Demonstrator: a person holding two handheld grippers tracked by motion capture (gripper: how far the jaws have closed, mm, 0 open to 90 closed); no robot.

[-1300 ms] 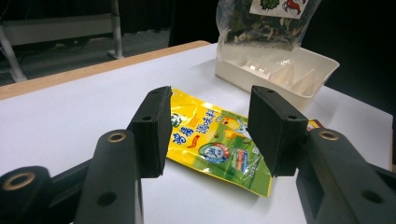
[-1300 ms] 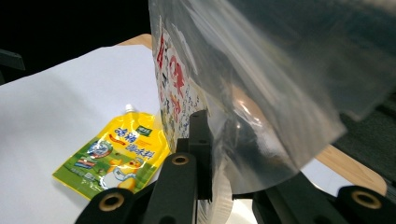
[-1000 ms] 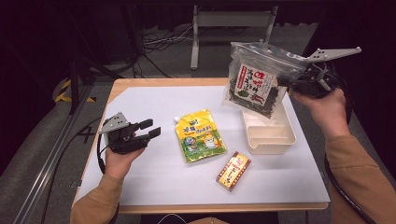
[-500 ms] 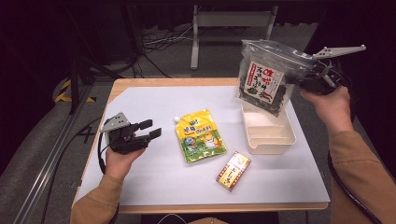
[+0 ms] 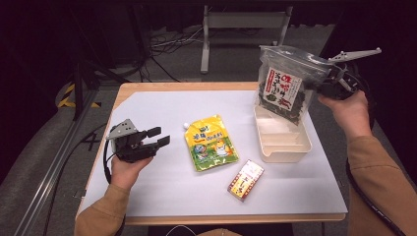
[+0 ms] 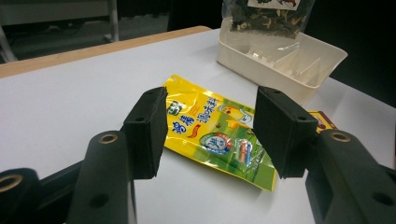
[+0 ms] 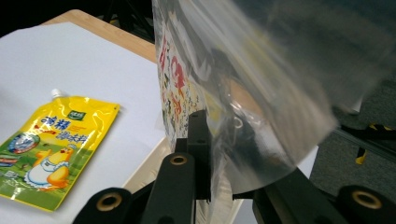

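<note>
Hanging seaweed bag (image 5: 287,83) above tray rim (image 5: 284,155)

Your right gripper (image 5: 328,88) clamps a clear seaweed bag (image 5: 286,83), hanging above the far end of the cream tray (image 5: 290,150). Your left gripper (image 5: 160,136) rests parted at left, empty. Yellow pouch (image 5: 210,143) and small box (image 5: 246,180) lie between.

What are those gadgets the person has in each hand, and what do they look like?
Each is a black two-jaw gripper: the left gripper and right gripper both carry a grey three-cornered plate on top, trail a black cable, and end in blocky black pads. The person's sleeves are tan.
</note>
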